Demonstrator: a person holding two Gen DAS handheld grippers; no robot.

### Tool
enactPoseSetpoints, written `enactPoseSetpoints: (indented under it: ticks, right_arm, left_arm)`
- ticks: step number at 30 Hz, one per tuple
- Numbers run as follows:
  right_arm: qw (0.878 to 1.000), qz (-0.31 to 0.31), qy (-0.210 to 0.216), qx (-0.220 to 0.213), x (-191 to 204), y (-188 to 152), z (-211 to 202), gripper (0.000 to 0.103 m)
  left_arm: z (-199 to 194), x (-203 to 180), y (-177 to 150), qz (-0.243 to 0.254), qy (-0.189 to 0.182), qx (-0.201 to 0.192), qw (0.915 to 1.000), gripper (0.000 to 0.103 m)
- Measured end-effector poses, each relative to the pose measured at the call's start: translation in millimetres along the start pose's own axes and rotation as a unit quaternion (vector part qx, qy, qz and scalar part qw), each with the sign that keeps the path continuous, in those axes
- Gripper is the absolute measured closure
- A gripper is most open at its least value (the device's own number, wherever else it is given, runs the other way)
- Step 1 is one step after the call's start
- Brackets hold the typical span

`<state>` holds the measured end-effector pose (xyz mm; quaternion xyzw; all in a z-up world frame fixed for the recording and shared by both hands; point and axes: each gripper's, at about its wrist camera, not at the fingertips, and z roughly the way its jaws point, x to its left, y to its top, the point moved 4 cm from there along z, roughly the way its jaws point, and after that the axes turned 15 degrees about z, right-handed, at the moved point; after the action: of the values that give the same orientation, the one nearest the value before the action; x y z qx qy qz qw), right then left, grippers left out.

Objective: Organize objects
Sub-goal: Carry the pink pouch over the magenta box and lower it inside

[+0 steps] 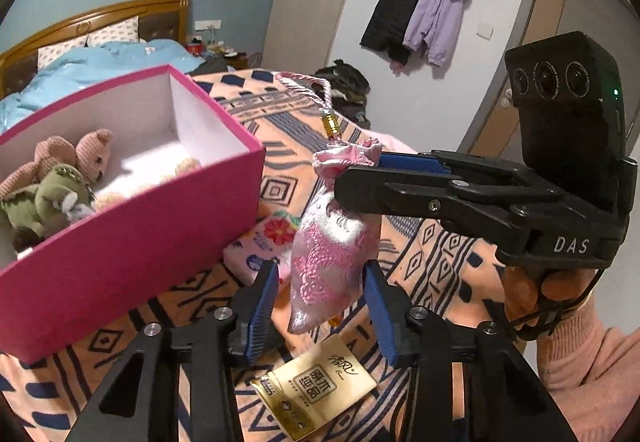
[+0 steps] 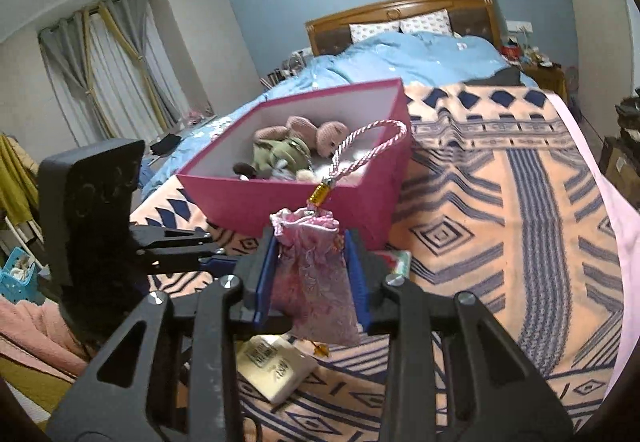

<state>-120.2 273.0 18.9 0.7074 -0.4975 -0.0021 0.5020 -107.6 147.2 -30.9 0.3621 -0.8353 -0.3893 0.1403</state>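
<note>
A pink satin pouch with a braided cord loop and gold bead hangs in the air over the patterned blanket. My right gripper is shut on the pouch near its gathered neck; it shows in the left wrist view coming in from the right. My left gripper is open, its blue pads on either side of the pouch's lower half without touching. A pink box to the left holds a pink plush bear and a green plush toy.
A gold tissue pack and a floral tissue pack lie on the blanket below the grippers. The box sits on the bed's near left. Blue duvet and headboard lie beyond. Coats hang on the wall.
</note>
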Motion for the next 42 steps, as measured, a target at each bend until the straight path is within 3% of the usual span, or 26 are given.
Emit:
enactPoseSetpoints:
  ticks: [16,25,42]
  right_arm:
    - [0.998,-0.046,0.045,-0.015,41,48,12,0.067]
    - [0.997,-0.052,0.051,-0.012,48,82,38,0.068]
    - [0.999,-0.052,0.000,0.002,29,122,98,0.068]
  left_arm:
    - [-41,33,31,-0.004,0.039,-0.046,0.9982,0.066]
    - [-42,69,49,-0.022,0.057,-0.045,0.9971,0.066]
    - [-4,132,72,-0.059,0.086,-0.006,0.9946,0.066]
